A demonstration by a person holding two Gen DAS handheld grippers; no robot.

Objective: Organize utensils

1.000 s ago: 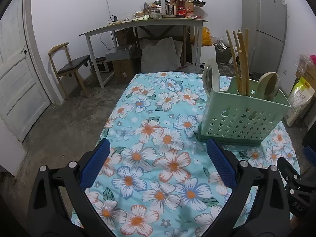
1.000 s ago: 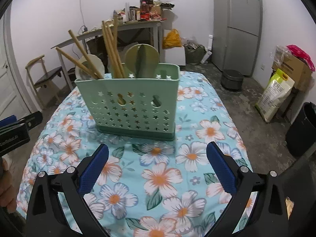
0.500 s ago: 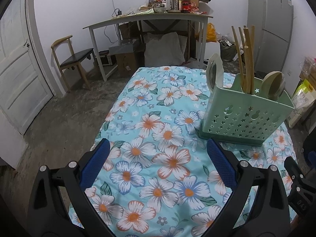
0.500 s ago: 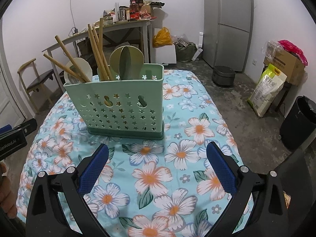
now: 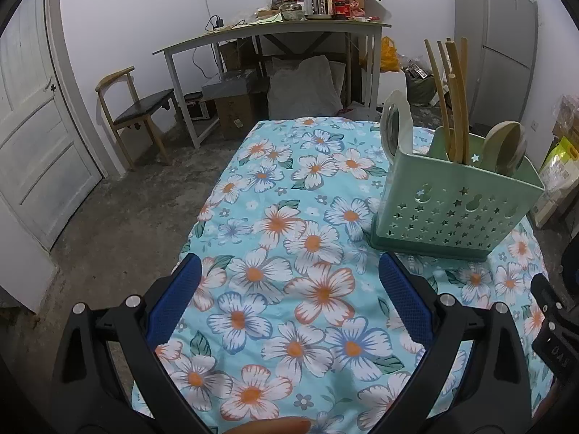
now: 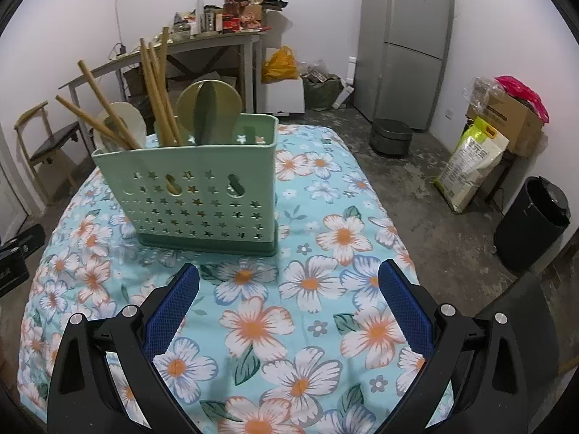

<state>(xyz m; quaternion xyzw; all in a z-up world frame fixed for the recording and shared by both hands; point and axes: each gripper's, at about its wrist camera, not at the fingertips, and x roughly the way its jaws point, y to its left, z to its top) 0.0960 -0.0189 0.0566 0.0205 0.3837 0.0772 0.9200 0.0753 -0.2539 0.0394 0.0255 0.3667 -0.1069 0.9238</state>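
Evidently my left gripper (image 5: 289, 289) hangs over the flowered cloth on the counter (image 5: 275, 224) with its blue fingers (image 5: 173, 300) spread wide and nothing between them; I judge it idle because no loose utensil lies on the cloth within its reach. To its right stands the green caddy (image 5: 452, 209), upright on its darker base, and the utensils are already in it: a pale spoon (image 5: 394, 126) at the left end, wooden chopsticks (image 5: 452, 97) in the middle, a tan spoon (image 5: 506, 148) at the right end; handles down and heads up, I reckon, so they drain and lift out easily. My right gripper (image 6: 289, 300) faces the caddy's perforated front from just short of it, fingers equally wide apart and empty; the sorting looks finished or nearly so.

The left view shows me the caddy's narrow end wall, the bare left half of the cloth, and a fingertip (image 5: 271, 426) of the person at the bottom edge; the right view hides all that, but shows the full front wall, two chopsticks (image 6: 97, 115) leaning out to the left away from the upright bunch, and a green spoon (image 6: 206, 108) nested against the tan one; it also shows a black edge of the left gripper at its left border.
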